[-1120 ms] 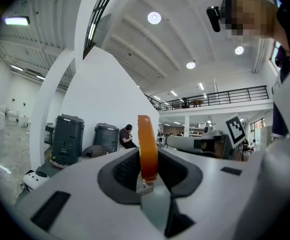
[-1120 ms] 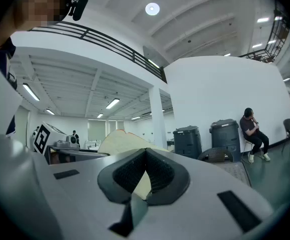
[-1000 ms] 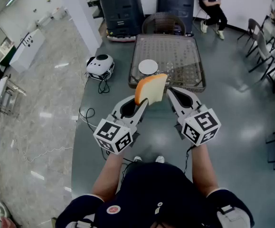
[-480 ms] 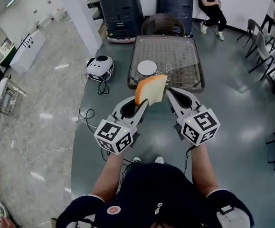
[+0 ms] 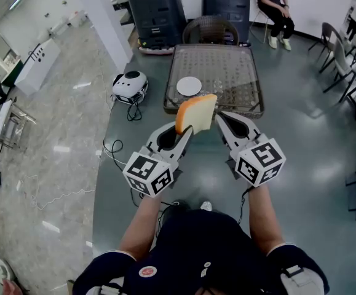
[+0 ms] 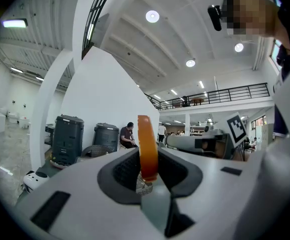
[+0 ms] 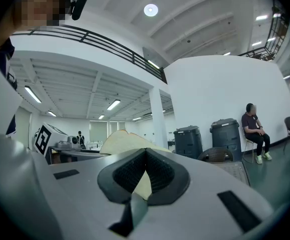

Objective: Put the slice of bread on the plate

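The slice of bread (image 5: pixel 196 114), pale with an orange crust, stands upright above the floor with my left gripper (image 5: pixel 181 134) shut on its lower edge. The left gripper view shows the slice (image 6: pixel 147 146) edge-on between the left gripper's (image 6: pixel 147 170) pads. My right gripper (image 5: pixel 222 119) hovers just right of the slice, shut with nothing in it; in its own view the right gripper (image 7: pixel 146 152) has the bread (image 7: pixel 122 140) behind its tip. A small white plate (image 5: pixel 189 85) lies on the left part of the mesh-topped table (image 5: pixel 227 66) ahead of both grippers.
A white round device (image 5: pixel 130 85) with a cable sits on the floor left of the table. Two dark bins (image 5: pixel 156 11) and a wicker chair (image 5: pixel 211 29) stand behind it. A person (image 5: pixel 276 8) sits at the back; chairs (image 5: pixel 344 60) line the right.
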